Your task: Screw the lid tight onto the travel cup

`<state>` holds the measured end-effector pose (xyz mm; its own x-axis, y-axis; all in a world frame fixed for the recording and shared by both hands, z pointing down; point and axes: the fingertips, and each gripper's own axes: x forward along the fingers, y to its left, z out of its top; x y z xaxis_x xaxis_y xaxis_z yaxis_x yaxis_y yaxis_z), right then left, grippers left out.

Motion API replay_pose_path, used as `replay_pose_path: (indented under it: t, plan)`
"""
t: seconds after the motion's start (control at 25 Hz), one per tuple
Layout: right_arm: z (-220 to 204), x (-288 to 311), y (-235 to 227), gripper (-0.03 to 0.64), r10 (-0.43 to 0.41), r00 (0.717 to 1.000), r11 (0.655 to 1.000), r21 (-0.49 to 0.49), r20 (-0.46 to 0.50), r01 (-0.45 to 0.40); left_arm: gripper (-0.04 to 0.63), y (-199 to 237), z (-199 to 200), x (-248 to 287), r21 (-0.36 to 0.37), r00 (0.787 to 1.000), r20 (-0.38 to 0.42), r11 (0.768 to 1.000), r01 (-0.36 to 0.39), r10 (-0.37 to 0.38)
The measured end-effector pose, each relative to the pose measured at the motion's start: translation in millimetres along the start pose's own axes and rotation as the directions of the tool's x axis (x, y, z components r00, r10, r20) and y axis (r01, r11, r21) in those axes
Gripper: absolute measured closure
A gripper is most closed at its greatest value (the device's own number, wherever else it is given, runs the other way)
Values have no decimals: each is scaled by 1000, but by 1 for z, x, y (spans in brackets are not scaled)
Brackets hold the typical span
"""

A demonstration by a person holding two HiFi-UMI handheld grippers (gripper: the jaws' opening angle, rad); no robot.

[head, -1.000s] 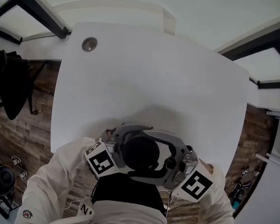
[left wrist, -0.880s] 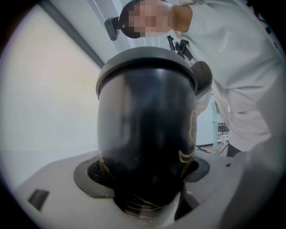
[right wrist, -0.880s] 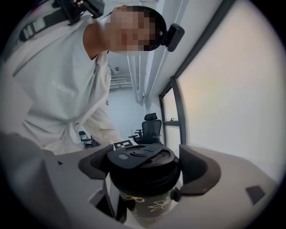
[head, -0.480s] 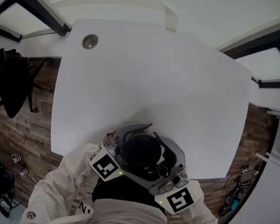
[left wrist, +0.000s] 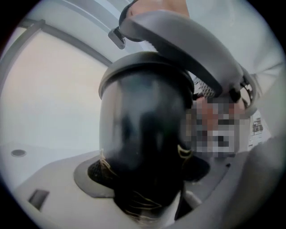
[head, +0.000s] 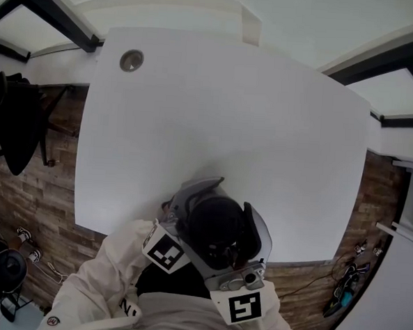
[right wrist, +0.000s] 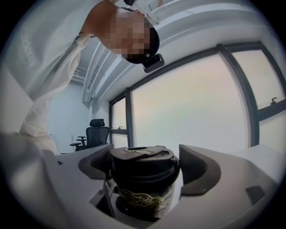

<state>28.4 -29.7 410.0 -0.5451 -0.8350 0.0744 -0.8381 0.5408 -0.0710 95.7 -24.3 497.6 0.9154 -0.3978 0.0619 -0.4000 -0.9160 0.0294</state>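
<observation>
Right gripper view: right gripper is closed on the black lid, one dark pad against its left side and the other jaw hard up to its right. The lid sits level on the mouth of the travel cup, which stands upright below it, black with pale gold line art on the wall. Behind are tall windows with dark frames and an office chair far left. A white sleeve rises up the left side. Left gripper view: left gripper is clamped on the cup's body. The dark wall fills the middle of the frame, with the jaws seated low on either side and gold lines showing at the bottom. The lid rim shows at the top, and a grey jaw of the right gripper arcs over it. Head view: the cup appears from above as a dark round over the near edge of the white table, close in front of the person. Whether its base rests on the top or hangs clear cannot be told. The left gripper comes in from the left and the right gripper from lower right, and their marker cubes sit nearest the body. A round grommet lies near the table's far left corner. A brick-patterned floor shows on both sides.
</observation>
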Motion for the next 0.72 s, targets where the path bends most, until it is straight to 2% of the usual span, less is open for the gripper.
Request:
replay_pose_path:
  t: [0.12, 0.2, 0.24, 0.32, 0.4, 0.48, 0.56, 0.6, 0.64, 0.72]
  plan:
    - [3, -7, 6, 189, 157, 987, 987, 29, -12, -157, 172, 1, 1, -1, 5, 997, -8, 997, 71, -71]
    - [7, -16, 9, 189, 289, 957, 955, 81, -12, -287, 172, -3, 0, -4, 10, 988, -12, 988, 154, -154]
    - [7, -20, 10, 189, 363, 932, 929, 86, -23, -359, 172, -7, -1, -6, 16, 978, -17, 978, 207, -207]
    - [1, -22, 12, 189, 508, 858, 861, 45, -77, -506, 172, -13, -3, -11, 26, 949, -32, 949, 313, -312]
    - [-8, -20, 15, 188, 620, 770, 778, -11, -150, -628, 172, -16, -4, -13, 32, 919, -46, 919, 392, -391]
    - [-16, -15, 17, 189, 694, 689, 698, -43, -210, -715, 172, -18, -4, -13, 36, 896, -54, 896, 442, -440]
    - [-23, -11, 20, 190, 737, 627, 634, -62, -251, -770, 172, -20, -4, -11, 43, 878, -66, 878, 478, -474]
    - [-24, -10, 21, 189, 747, 615, 622, -62, -252, -781, 172, -20, -5, -11, 45, 871, -71, 871, 489, -485]
    - [-24, -9, 21, 189, 748, 619, 626, -55, -238, -778, 172, -21, -5, -10, 46, 868, -74, 867, 495, -492]
    - [-23, -8, 20, 189, 726, 658, 664, -42, -201, -746, 172, -22, -5, -10, 53, 867, -72, 866, 497, -493]
